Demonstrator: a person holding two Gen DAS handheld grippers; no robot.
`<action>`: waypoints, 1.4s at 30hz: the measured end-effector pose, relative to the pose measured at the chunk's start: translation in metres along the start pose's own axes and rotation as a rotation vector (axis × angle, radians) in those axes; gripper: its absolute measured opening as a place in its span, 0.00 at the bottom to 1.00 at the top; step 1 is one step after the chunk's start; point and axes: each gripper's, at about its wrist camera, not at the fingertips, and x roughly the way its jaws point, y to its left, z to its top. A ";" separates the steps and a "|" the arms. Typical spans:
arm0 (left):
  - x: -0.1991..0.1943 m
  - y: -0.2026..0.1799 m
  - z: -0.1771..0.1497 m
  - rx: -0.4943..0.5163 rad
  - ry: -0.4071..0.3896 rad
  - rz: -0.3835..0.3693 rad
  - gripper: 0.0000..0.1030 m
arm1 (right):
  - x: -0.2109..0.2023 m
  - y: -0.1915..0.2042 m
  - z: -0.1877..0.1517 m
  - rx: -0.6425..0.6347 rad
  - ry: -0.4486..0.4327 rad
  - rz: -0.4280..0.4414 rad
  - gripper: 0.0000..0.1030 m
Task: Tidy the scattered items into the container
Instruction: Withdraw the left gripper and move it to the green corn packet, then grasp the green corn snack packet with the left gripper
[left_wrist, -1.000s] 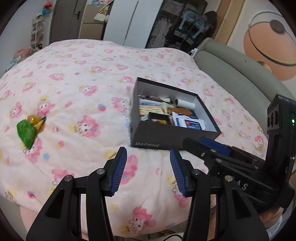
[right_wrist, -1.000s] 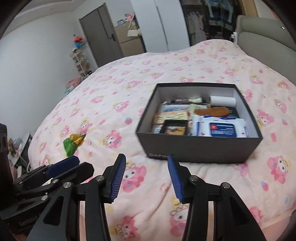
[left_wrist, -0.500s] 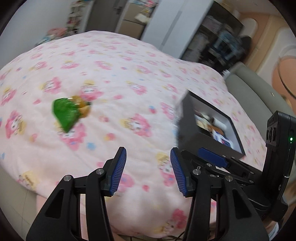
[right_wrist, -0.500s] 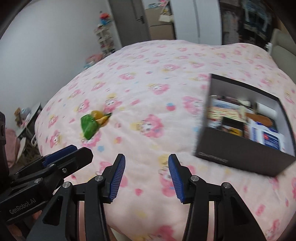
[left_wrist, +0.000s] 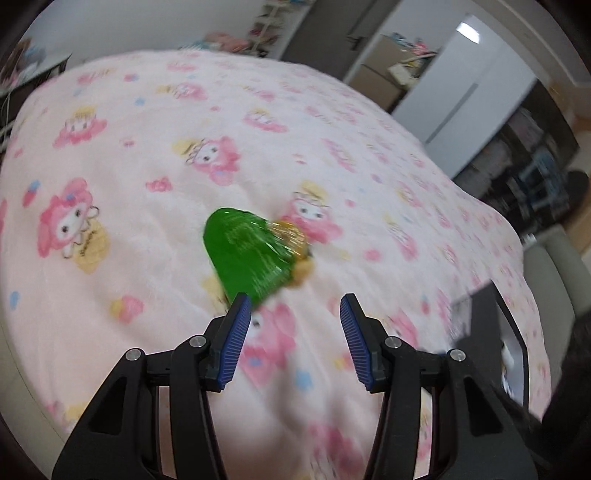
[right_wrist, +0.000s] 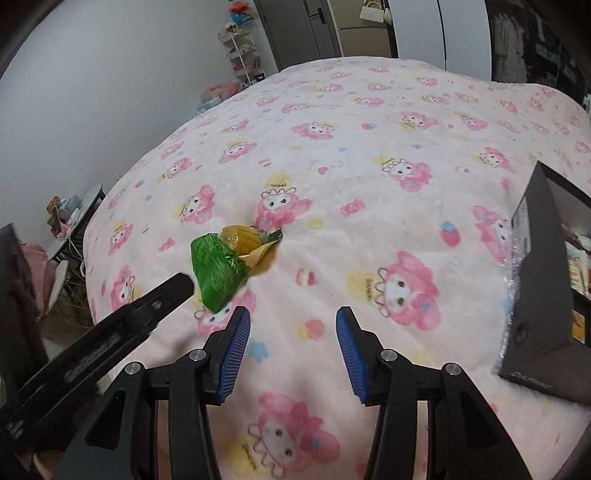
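Observation:
A green and yellow snack packet (left_wrist: 255, 254) (right_wrist: 229, 262) lies on the pink cartoon-print blanket (left_wrist: 147, 166) (right_wrist: 388, 147). My left gripper (left_wrist: 293, 306) hovers open just short of the packet, its left pad close to the packet's near edge, nothing between the jaws. My right gripper (right_wrist: 291, 317) is open and empty, to the right of the packet and nearer to me. In the right wrist view one finger of the left gripper (right_wrist: 162, 295) reaches in from the lower left beside the packet. The dark box (right_wrist: 543, 280) (left_wrist: 484, 321) holding several items sits at the right edge.
The bed's left edge drops off near a small side table (right_wrist: 77, 218) and a white shelf rack (right_wrist: 243, 59). Doors and wardrobes (right_wrist: 417, 26) stand behind the bed. A grey headboard (left_wrist: 554, 269) lies to the right in the left wrist view.
Both grippers have swung left, away from the box and toward the packet, and come lower. The packet now looms large ahead of the left gripper. The box has slid to the right edge.

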 end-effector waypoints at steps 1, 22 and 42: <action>0.008 0.006 0.002 -0.020 0.011 0.006 0.49 | 0.006 0.001 0.002 -0.008 0.013 -0.005 0.43; 0.084 0.084 0.047 -0.348 0.092 -0.197 0.57 | 0.129 0.023 0.061 0.006 0.130 0.115 0.57; 0.054 0.023 0.002 -0.169 0.200 -0.361 0.51 | 0.071 -0.016 0.024 0.080 0.071 0.266 0.36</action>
